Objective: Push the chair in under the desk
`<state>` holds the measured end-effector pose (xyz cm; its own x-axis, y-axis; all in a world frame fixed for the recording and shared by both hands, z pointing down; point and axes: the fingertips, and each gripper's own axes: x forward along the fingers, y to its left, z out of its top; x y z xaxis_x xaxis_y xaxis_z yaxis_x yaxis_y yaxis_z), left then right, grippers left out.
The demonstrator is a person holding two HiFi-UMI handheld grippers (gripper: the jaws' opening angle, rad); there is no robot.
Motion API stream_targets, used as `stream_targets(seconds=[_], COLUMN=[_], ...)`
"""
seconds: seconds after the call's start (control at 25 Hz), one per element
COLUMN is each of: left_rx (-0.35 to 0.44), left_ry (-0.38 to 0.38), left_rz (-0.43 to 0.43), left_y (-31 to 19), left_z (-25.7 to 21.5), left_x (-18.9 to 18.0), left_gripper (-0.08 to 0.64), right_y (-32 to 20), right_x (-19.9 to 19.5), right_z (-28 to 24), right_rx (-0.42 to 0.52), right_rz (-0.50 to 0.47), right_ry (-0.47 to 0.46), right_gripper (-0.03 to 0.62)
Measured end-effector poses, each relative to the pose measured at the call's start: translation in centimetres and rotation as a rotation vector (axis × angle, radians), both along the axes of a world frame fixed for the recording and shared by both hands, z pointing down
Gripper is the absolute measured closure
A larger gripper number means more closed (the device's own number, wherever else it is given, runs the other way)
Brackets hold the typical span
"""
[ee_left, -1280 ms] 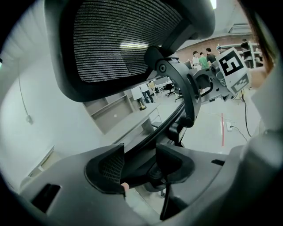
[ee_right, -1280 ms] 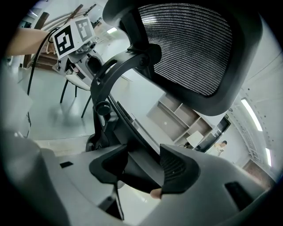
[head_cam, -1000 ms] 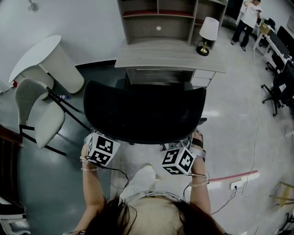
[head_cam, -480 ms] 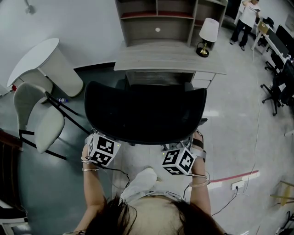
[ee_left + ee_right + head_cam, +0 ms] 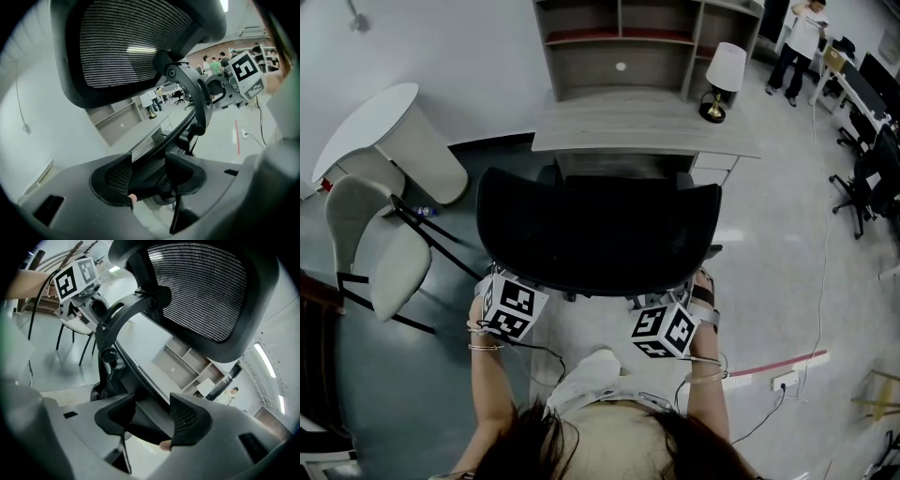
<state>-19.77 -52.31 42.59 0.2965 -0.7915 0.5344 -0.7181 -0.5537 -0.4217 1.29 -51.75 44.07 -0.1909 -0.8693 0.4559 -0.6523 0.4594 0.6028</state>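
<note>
A black mesh-backed office chair (image 5: pixel 600 230) stands in front of the grey desk (image 5: pixel 642 122), its front edge reaching the desk's front edge. I stand behind its backrest. My left gripper (image 5: pixel 503 279) is at the backrest's lower left rim and my right gripper (image 5: pixel 662 300) at the lower right rim. In the left gripper view the gripper (image 5: pixel 147 178) has its jaws closed on the dark rim of the chair (image 5: pixel 126 51). In the right gripper view the other gripper (image 5: pixel 152 420) holds the chair (image 5: pixel 201 291) the same way.
A lamp (image 5: pixel 727 70) stands on the desk's right end below a shelf unit (image 5: pixel 623 37). A white round table (image 5: pixel 380 117) and a white chair (image 5: pixel 380 244) are at the left. Office chairs (image 5: pixel 872 178) and a person (image 5: pixel 802 42) are far right. A power strip (image 5: pixel 783 378) lies on the floor.
The chair and both grippers have edged forward, so the desk sits slightly closer to the chair. The white chair has slid left in view. The grips look unchanged.
</note>
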Motion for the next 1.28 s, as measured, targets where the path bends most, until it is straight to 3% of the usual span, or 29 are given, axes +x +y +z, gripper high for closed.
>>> stream_targets(seconds=[1.28], left_rx=[0.015], left_ry=[0.01], left_rz=[0.022], left_y=[-4.9], left_z=[-0.2], left_x=[-0.9], left_gripper=[0.352], right_y=[-4.6], right_x=[-0.9], right_z=[-0.2], right_rx=[0.012], right_rz=[0.028], right_ry=[-0.007], right_gripper=[0.365])
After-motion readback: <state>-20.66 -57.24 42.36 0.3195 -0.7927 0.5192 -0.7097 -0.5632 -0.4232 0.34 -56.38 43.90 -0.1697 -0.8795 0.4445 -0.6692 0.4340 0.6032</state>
